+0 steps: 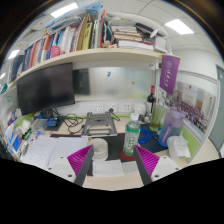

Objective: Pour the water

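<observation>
A clear bottle with a green label (132,134) stands upright on a red coaster on the desk, just ahead of my right finger. A white paper cup (99,149) stands to its left, ahead of and between the fingers. My gripper (112,164) is open and empty, its magenta pads (78,160) spread wide above a white sheet of paper (108,168) on the desk. Neither finger touches the bottle or the cup.
A dark monitor (45,87) stands at the back left, under a shelf of books (80,40). A laptop stand (100,122) sits in the middle behind the cup. A dark wine bottle (152,103), a white roll (178,150) and papers lie at the right.
</observation>
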Tool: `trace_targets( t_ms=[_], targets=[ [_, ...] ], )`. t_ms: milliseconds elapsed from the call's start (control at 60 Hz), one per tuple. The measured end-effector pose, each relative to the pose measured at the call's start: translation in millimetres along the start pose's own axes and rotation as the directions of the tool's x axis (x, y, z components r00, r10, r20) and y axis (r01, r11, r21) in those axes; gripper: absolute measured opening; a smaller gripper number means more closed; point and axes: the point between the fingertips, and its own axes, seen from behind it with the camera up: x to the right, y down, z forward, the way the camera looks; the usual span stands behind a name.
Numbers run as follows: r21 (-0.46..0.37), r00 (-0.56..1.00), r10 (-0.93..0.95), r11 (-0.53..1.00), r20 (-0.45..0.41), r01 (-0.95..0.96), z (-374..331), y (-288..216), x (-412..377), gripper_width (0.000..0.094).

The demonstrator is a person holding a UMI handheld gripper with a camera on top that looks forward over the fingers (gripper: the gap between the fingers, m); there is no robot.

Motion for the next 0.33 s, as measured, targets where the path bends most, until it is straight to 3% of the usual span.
trace_targets(
  t_ms=[333],
  targets=[
    [0.1, 0.999, -0.025, 0.995, -0.024, 0.028, -17.8, -39.4, -9.8, 0.0797]
  ],
)
